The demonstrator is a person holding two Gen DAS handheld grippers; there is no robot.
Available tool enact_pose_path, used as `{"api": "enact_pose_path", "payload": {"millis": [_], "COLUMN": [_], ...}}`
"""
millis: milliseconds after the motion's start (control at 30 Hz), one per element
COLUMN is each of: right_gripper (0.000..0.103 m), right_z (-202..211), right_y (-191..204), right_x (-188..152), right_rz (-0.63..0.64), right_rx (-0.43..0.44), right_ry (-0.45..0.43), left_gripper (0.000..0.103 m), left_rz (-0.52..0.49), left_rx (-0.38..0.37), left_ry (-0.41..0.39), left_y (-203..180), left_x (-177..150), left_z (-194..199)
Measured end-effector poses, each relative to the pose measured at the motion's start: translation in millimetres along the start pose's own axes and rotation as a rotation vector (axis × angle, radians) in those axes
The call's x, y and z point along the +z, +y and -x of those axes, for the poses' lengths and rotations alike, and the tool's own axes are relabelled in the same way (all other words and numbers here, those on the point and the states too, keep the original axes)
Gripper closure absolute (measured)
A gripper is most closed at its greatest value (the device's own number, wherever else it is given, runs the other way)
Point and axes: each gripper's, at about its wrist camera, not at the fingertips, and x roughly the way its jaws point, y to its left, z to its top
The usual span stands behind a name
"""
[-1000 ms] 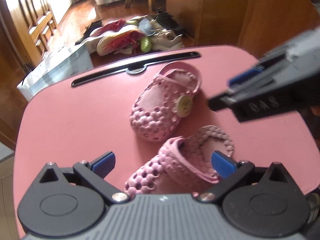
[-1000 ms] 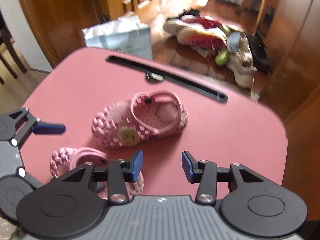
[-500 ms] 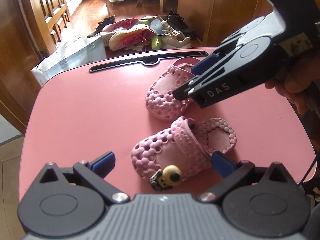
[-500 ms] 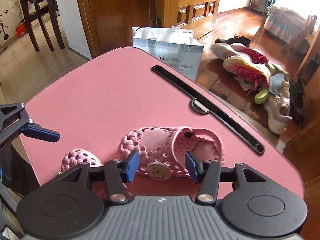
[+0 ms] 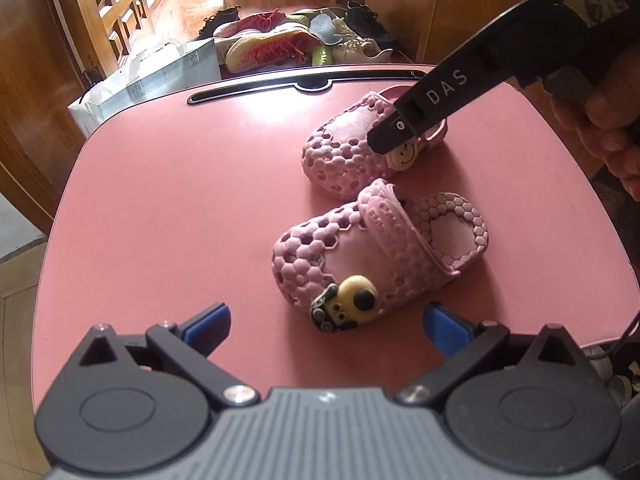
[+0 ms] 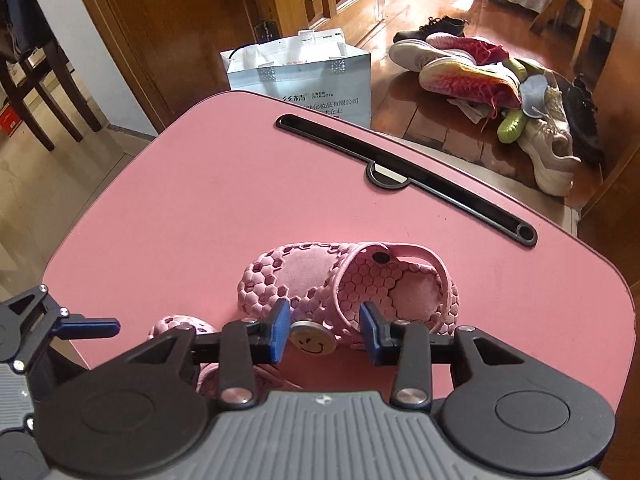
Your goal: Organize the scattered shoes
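Two small pink clogs lie on the pink table [image 5: 180,200]. The near clog [image 5: 380,248] carries a yellow figure charm and lies just ahead of my left gripper [image 5: 326,324], which is open wide and touches nothing. The far clog [image 6: 344,284] has a smiley charm [image 6: 312,338] on its near side. My right gripper [image 6: 324,330] straddles that side with its jaws closing; the charm sits between the blue pads and small gaps still show. In the left wrist view the right gripper [image 5: 394,140] reaches down onto the far clog [image 5: 344,148]. The near clog [image 6: 180,328] is mostly hidden there.
A black groove [image 6: 400,172] runs along the table's far edge. Beyond it, several shoes are piled [image 6: 500,80] on the wooden floor beside a white paper bag [image 6: 304,80]. A dark chair [image 6: 32,72] stands at the left. A hand [image 5: 600,120] holds the right gripper.
The right gripper came down over the far clog, and its pads narrowed around the smiley side. The left gripper drew back, so the near clog now lies ahead of its fingers instead of between them.
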Motion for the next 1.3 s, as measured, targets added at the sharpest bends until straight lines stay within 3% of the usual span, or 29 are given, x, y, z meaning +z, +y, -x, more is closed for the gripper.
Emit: {"api": "enact_pose_path", "payload": {"millis": [133,267,433,533,600,733,800,900,967,1100,1300], "right_gripper": [0.066,0.066,0.064,0.064,0.064,0.063,0.064,0.064,0.064,0.063,0.063], "right_z": [6,12,23,29,33,38,34,33,42,52,49], "right_y": [-2,-5,-13,-26,-31,-39,-43,-41,-39,-40,-41], "right_x": [-8,-17,-32,-40,-45,-55,-59,-57,-53,-48,-55], "right_rz": [-0.087,-0.155,-0.238,-0.331,-0.373,-0.453,-0.478,-0.420,-0.381,-0.349,-0.321], "right_rx": [0.013,0.019,-0.022,-0.003,-0.007,-0.002,-0.008,-0.039,-0.060,-0.070,-0.064], "right_ry": [0.018,0.040,0.031,0.025,0.029,0.034,0.046,0.052,0.006,-0.005,0.035], "left_gripper": [0.000,0.000,0.000,0.000,0.000,0.000,0.000,0.000,0.000,0.000,0.000], "left_rz": [-0.007,-0.088,-0.309,-0.517,-0.559,-0.495,-0.398,-0.329,-0.255,-0.153,-0.036], "left_rx": [-0.024,-0.026,-0.029,-0.024,-0.034,-0.054,-0.065,-0.068,-0.067,-0.128,-0.072], "left_ry": [0.005,0.001,-0.031,-0.052,-0.051,-0.028,-0.012,-0.020,-0.027,-0.032,-0.106], "left_y": [-3,-12,-32,-44,-43,-25,-11,-2,2,-1,-13], "left_x": [4,9,18,25,29,42,47,46,43,32,36], "left_z": [-13,-22,-25,-25,-27,-36,-41,-35,-26,-7,-4]}}
